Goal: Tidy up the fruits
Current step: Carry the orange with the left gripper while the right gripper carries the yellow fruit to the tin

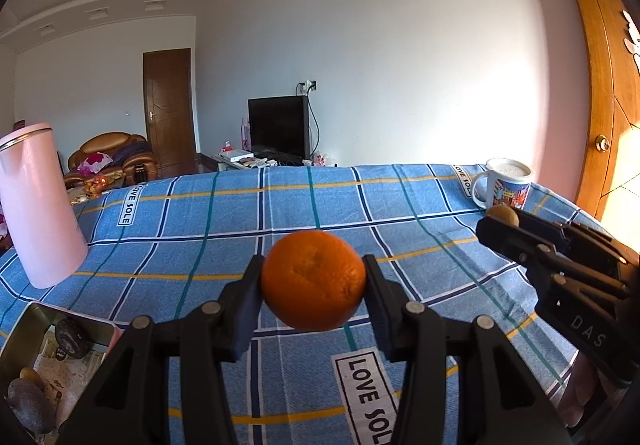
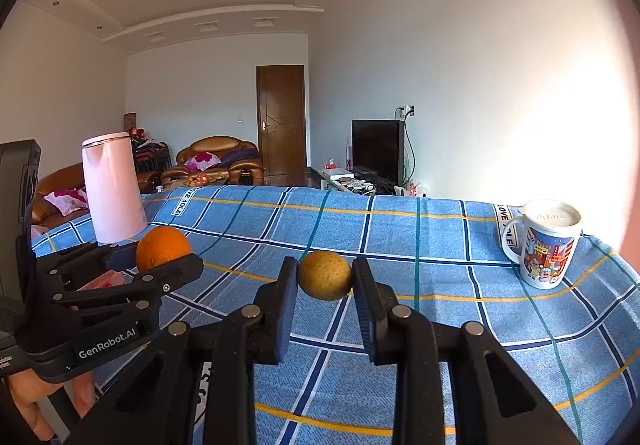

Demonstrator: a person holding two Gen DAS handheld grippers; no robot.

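Note:
My left gripper is shut on an orange and holds it above the blue checked tablecloth. My right gripper is shut on a small yellow-brown fruit, also held above the cloth. In the left wrist view the right gripper shows at the right with the small fruit at its tip. In the right wrist view the left gripper shows at the left with the orange.
A pink kettle stands at the table's left. A printed mug stands at the far right corner. A pink tray holding dark fruits lies at the lower left. A wooden door is at the right.

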